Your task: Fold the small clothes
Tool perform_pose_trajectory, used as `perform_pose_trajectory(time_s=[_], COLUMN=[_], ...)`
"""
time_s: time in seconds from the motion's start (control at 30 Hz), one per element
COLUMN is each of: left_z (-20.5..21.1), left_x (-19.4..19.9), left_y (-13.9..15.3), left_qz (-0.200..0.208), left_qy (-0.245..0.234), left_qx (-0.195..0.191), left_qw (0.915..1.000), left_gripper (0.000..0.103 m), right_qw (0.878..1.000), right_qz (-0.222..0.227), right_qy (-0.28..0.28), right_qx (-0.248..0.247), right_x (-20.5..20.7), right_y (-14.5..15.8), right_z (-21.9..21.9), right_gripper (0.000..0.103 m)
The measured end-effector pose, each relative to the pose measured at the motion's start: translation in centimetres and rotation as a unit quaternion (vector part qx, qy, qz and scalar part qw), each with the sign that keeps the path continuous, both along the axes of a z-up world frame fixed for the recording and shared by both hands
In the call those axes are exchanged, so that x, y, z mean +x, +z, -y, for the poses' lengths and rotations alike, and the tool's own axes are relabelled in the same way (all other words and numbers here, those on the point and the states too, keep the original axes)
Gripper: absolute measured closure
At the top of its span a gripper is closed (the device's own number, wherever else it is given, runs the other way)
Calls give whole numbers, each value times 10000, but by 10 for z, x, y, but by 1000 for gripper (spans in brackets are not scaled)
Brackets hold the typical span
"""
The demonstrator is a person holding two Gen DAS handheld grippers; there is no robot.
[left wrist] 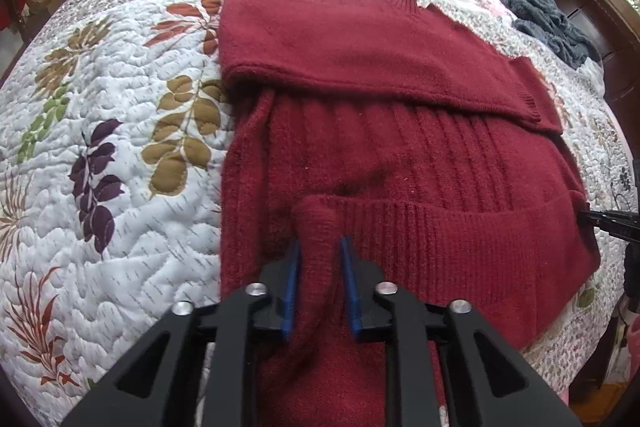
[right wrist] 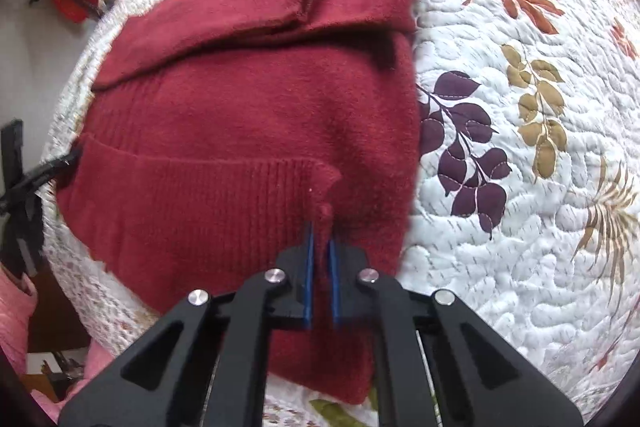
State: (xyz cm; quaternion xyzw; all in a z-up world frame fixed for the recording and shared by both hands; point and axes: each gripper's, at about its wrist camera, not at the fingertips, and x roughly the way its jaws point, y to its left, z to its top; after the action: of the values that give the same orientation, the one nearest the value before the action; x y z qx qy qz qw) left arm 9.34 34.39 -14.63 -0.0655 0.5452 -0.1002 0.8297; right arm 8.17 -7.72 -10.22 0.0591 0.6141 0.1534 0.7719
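A dark red knitted sweater (left wrist: 392, 147) lies on a quilted bed, its sleeves folded across the chest. My left gripper (left wrist: 320, 247) is shut on a corner of the ribbed hem (left wrist: 440, 227), which is lifted and folded up over the body. In the right wrist view the same sweater (right wrist: 248, 115) fills the middle, and my right gripper (right wrist: 322, 235) is shut on the other hem corner, a pinched ridge of red knit between its blue pads (right wrist: 308, 267). Each gripper shows as a black tip at the far edge of the other's view.
The bed is covered by a white quilt with leaf prints (left wrist: 120, 147), also seen in the right wrist view (right wrist: 520, 147). A grey-blue garment (left wrist: 548, 19) lies at the far right by a dark wooden headboard (left wrist: 592, 7). Pink cloth (right wrist: 16, 307) hangs below the bed edge.
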Motion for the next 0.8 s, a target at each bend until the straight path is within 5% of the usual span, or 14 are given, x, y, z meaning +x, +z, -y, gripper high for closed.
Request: perform_pose_trajectory(time_s=[0.47, 0.8], left_z=[-14, -12], left_x=[-63, 7], left_y=[64, 134], left_qz=[1125, 1974], left_qy=[301, 401], left_qx=[-410, -545], left_qw=[9923, 9780], left_gripper=[95, 96], right_qw=[9925, 9865], right_qz=[680, 1347], right_qy=[-547, -440], right_qx=[861, 816], right_x=[-51, 3], right_y=[55, 124], right_z=[28, 29], right_gripper=[99, 99])
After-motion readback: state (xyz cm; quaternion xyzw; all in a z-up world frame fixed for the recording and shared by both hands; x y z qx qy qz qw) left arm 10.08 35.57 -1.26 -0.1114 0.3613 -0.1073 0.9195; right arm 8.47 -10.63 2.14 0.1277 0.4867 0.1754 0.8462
